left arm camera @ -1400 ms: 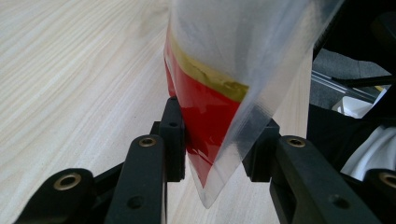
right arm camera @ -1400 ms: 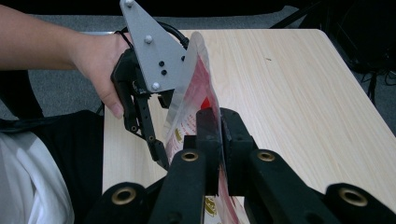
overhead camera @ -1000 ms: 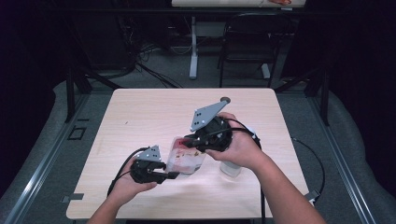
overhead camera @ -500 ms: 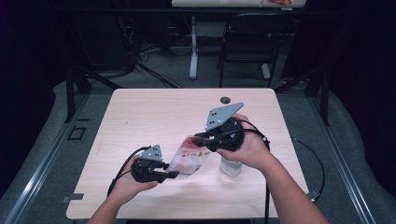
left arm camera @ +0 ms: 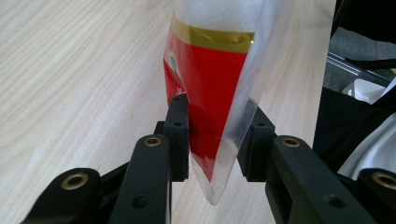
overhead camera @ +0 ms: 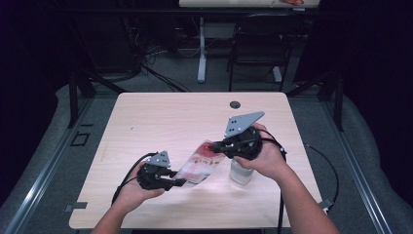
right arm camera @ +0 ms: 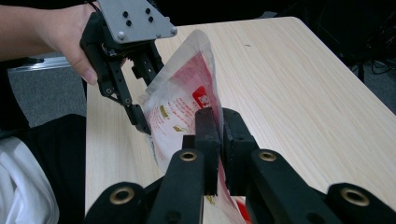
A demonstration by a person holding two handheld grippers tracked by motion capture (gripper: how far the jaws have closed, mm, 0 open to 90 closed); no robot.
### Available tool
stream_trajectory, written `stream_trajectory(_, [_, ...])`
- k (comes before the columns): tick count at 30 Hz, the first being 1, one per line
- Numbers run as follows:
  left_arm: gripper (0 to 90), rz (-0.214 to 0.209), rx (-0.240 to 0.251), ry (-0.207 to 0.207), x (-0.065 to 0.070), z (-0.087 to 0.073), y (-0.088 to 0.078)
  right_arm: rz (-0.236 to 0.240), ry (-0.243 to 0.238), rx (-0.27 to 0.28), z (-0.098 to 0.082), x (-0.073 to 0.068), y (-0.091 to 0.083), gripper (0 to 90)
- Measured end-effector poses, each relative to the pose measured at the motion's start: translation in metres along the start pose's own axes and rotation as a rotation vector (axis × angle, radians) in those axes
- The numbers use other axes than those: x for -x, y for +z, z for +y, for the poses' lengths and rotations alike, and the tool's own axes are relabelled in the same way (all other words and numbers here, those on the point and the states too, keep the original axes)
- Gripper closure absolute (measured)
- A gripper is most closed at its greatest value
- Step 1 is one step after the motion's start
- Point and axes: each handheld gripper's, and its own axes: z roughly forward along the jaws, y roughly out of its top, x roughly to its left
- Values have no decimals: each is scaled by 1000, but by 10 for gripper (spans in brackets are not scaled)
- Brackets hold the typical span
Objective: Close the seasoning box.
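Note:
A clear plastic bag (overhead camera: 199, 163) printed in red and white slants up over the table between my two grippers. My right gripper (overhead camera: 216, 145) is shut on its upper end; in the right gripper view the jaws (right arm camera: 220, 140) pinch the bag (right arm camera: 182, 102) tight. My left gripper (overhead camera: 181, 182) sits low at the bag's lower corner. In the left gripper view the bag (left arm camera: 210, 93) hangs between the jaws (left arm camera: 217, 140), which stand apart with a visible gap. The left gripper (right arm camera: 147, 100) also shows in the right gripper view, one finger on each side of the bag.
A clear, capped container (overhead camera: 241, 171) stands on the wooden table (overhead camera: 165, 117) just under my right hand. A small dark hole (overhead camera: 235, 104) marks the table's far edge. Cables trail off both grippers toward the near edge.
My right gripper has moved right and up, raising the bag's end off the table and stretching it out. The left gripper has stayed in place.

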Motion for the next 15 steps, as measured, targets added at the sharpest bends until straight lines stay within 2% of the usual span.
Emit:
stream_trajectory(3, [696, 13, -12, -5, 1, 1, 0, -9, -4, -4, -4, 1, 0, 873])
stream_trajectory(4, [697, 1, -10, -6, 1, 1, 1, -14, -2, -1, -5, 1, 0, 875])
stream_trajectory(5, [697, 14, -16, -6, 2, 2, 0, -22, -4, 0, -7, 1, 0, 877])
stream_trajectory(6, [697, 1, -10, -9, 1, 2, 0, -22, -8, 0, -8, 1, -1, 878])
stream_trajectory(9, [698, 0, -17, -5, 1, 4, -1, -28, -1, 18, -11, 1, -2, 880])
stream_trajectory(11, [699, 20, -30, -10, 3, 5, -2, -37, -1, 25, -14, 1, -3, 882])
stream_trajectory(13, [698, -3, -29, -12, 2, 5, -2, -40, -3, 28, -17, 0, -3, 886])
stream_trajectory(15, [699, 2, -37, -14, 3, 5, -2, -38, 4, 35, -20, 0, -3, 887])
